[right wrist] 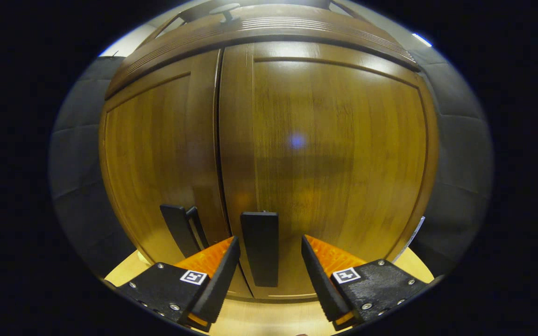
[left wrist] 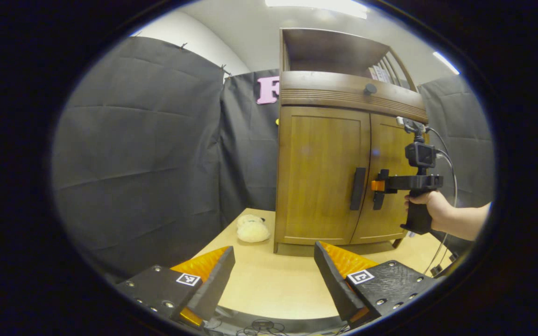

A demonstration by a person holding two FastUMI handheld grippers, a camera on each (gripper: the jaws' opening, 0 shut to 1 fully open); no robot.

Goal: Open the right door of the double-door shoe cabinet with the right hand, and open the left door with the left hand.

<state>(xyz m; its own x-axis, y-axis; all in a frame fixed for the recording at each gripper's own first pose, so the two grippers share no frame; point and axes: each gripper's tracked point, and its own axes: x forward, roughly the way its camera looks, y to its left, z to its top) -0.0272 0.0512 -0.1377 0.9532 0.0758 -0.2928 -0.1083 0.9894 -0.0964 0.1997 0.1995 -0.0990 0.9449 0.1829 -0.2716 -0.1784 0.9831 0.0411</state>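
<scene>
Shoe cabinet [left wrist: 334,177] stands on the table [left wrist: 269,284] against the booth wall; both doors closed. Right gripper [right wrist: 269,266] is spread, fingers either side of the right door handle [right wrist: 260,247], not yet pinching. Left gripper [left wrist: 273,275] is spread, holding nothing, well back from the left door handle [left wrist: 357,188]. Neither door is opened; both pulls remain.

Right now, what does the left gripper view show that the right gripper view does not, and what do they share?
Left gripper view: a plush toy on the table beside the cabinet, its open top shelf, a hand holding the right gripper at the right door. Right gripper view: the right handle close up between open jaws, unclamped. Shared: both doors shut, both dark handles.
</scene>
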